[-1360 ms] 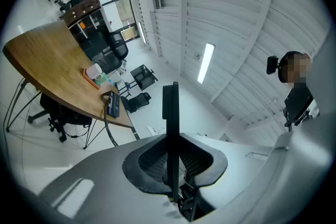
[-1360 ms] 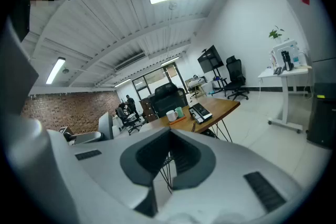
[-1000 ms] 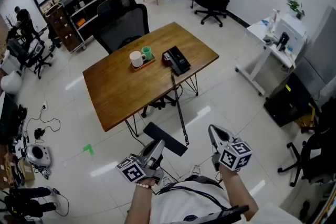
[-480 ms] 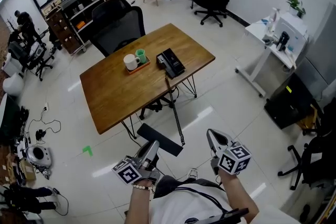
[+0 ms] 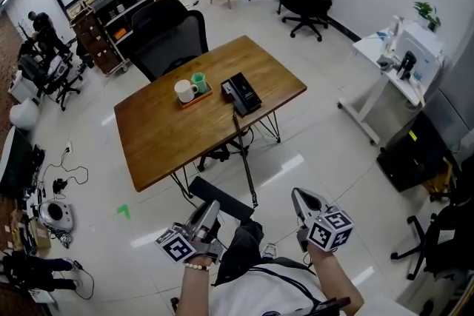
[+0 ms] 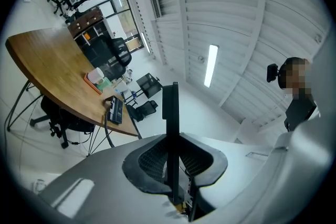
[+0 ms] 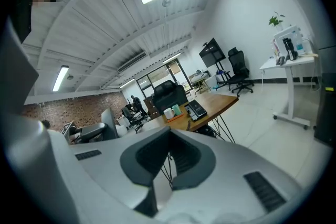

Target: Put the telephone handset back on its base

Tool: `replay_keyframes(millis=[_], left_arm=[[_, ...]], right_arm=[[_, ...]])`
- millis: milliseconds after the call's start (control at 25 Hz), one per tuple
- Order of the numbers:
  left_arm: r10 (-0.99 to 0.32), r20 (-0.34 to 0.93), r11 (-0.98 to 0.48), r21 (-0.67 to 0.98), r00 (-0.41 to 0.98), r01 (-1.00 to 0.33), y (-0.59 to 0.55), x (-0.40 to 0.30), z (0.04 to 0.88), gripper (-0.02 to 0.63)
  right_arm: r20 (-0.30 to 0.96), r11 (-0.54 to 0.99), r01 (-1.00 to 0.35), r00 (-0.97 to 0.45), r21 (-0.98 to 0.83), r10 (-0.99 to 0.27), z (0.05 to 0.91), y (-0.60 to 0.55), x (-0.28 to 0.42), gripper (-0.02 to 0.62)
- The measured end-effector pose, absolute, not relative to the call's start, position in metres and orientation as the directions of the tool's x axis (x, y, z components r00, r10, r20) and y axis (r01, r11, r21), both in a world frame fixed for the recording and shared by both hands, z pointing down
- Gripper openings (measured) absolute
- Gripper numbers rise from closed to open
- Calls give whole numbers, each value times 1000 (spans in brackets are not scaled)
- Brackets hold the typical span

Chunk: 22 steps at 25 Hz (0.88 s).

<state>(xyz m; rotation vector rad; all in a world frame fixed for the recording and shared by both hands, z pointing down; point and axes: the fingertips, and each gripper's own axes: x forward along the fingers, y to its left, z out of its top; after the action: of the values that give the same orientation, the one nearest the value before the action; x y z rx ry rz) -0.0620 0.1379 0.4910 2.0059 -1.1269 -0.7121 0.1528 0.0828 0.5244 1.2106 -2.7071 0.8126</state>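
Note:
The black telephone base (image 5: pixel 241 93) lies on the wooden table (image 5: pixel 163 137), far ahead of both grippers. Its handset (image 5: pixel 229 203) is a flat black bar held over the floor, with my left gripper (image 5: pixel 209 209) shut on it. A coiled cord (image 5: pixel 246 166) runs from the handset up to the table edge. In the left gripper view the handset (image 6: pixel 169 107) stands edge-on between the pads, and the base (image 6: pixel 116 110) shows small on the table. My right gripper (image 5: pixel 301 205) is shut with nothing in it; its view shows the base (image 7: pixel 197 108) far off.
A tray with a white mug (image 5: pixel 184 91) and a green cup (image 5: pixel 198 81) sits beside the base. A black office chair (image 5: pixel 167 41) stands behind the table. A white desk (image 5: pixel 389 66) is at the right. Cables and gear lie on the floor at the left (image 5: pixel 52 211).
The person's dark trouser leg has come into view between the grippers. The table has shifted slightly left in the head view. The left gripper still holds the handset.

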Motion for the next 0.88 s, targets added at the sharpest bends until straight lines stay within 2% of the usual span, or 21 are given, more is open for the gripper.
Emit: replay_keyframes(millis=[560, 880], left_arm=[[-869, -108, -362, 805, 484, -470, 34, -74, 505, 71], [-861, -83, -354, 807, 502, -473, -38, -92, 507, 71]], right_arm=[[284, 553, -722, -681, -417, -675, 528, -13, 144, 0], [286, 568, -711, -695, -415, -660, 522, -79, 114, 0]])
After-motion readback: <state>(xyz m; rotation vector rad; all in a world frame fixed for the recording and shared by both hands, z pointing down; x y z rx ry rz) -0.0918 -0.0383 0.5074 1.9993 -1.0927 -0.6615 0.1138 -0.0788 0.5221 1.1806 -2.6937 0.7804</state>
